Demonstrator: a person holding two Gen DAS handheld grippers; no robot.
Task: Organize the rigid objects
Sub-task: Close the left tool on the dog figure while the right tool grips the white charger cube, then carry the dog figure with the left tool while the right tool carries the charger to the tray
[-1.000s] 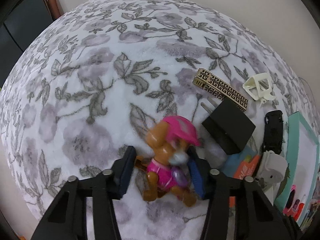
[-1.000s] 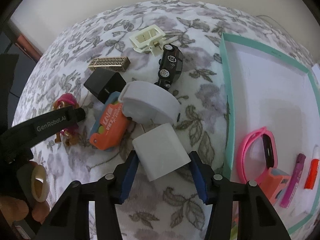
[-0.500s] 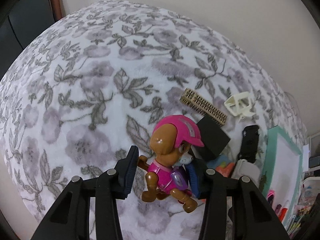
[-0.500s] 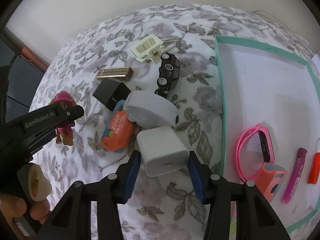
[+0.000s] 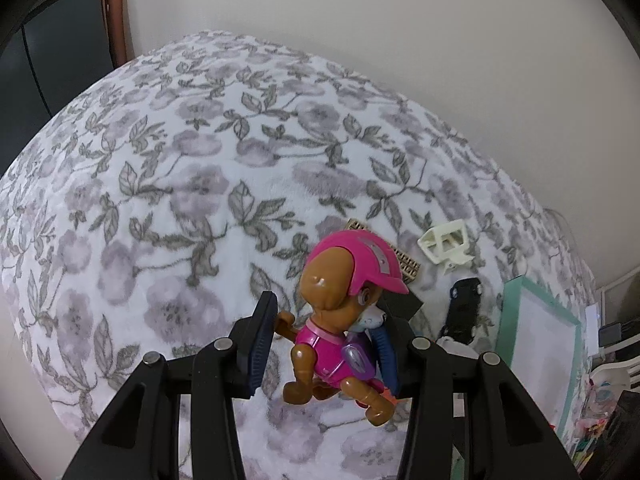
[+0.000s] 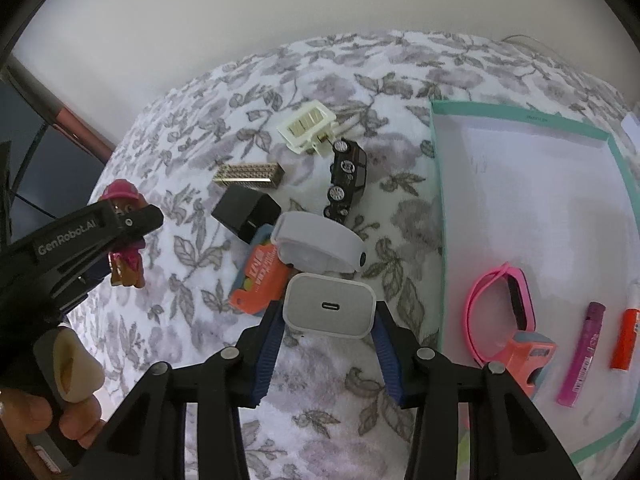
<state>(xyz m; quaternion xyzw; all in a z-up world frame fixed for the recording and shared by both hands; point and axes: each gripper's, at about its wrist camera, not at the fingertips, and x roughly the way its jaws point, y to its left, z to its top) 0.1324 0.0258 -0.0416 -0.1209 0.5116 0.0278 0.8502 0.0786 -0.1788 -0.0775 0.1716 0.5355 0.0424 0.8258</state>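
A toy dog (image 5: 344,272) with a pink helmet hangs between the pads of my left gripper (image 5: 324,314), which is shut on its body just above the floral blanket (image 5: 180,184). The right wrist view shows the same toy dog (image 6: 128,264) in the left gripper (image 6: 132,220) at the left. My right gripper (image 6: 328,322) has a white charger block (image 6: 329,300) between its blue pads. Its jaws are closing and press on both sides of the block, whose port face is turned toward the camera.
A teal-rimmed tray (image 6: 438,184) at the right holds a pink watch (image 6: 500,312), a purple tube (image 6: 582,356) and an orange tube (image 6: 626,338). On the blanket lie a black toy car (image 6: 348,180), a cream clip (image 6: 306,128), a gold bar (image 6: 250,174), a black cube (image 6: 246,214), a white case (image 6: 318,248) and an orange pack (image 6: 260,280).
Both grippers have risen. The toy dog came up off the blanket with the left one. The right jaws narrowed onto the charger, which tipped up to face the camera.
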